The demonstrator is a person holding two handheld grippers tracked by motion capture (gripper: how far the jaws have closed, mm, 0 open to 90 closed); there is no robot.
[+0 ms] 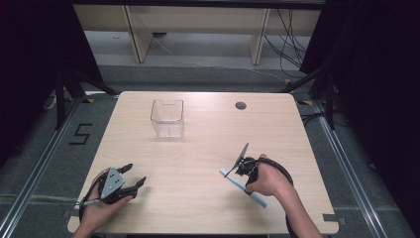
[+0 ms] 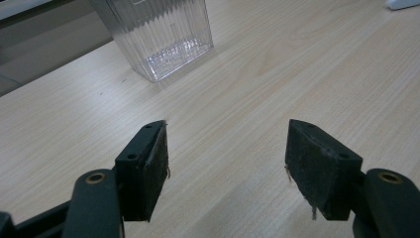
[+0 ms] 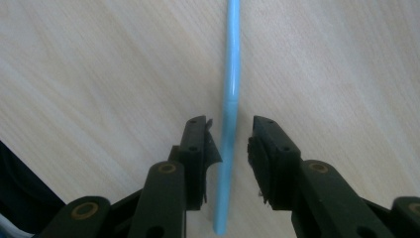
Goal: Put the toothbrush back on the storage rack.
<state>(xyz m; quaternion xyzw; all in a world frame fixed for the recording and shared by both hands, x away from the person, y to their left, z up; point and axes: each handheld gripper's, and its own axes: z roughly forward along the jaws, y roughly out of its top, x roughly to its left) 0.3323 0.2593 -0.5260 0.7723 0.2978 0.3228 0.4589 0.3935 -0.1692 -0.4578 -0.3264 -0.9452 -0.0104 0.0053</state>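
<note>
A thin light-blue stick [image 1: 258, 199] with a white end lies flat on the wooden table [image 1: 198, 148], front right. My right gripper [image 1: 239, 174] points down over it, held by a hand. In the right gripper view the stick [image 3: 232, 74] runs lengthwise between the jaws of this gripper [image 3: 230, 121]. The jaws straddle it closely, with a slim gap on the right side, so the gripper is open. At the front left, my left gripper [image 1: 136, 174] rests low over the table. Its jaws [image 2: 226, 126] stand wide open with nothing between them and face a clear ribbed plastic container [image 2: 158, 34].
The clear container [image 1: 167, 118] stands upright at the back centre-left of the table. A round cable hole [image 1: 240, 105] sits near the far edge. Bare wood lies between the two grippers. Black curtains flank the table on both sides.
</note>
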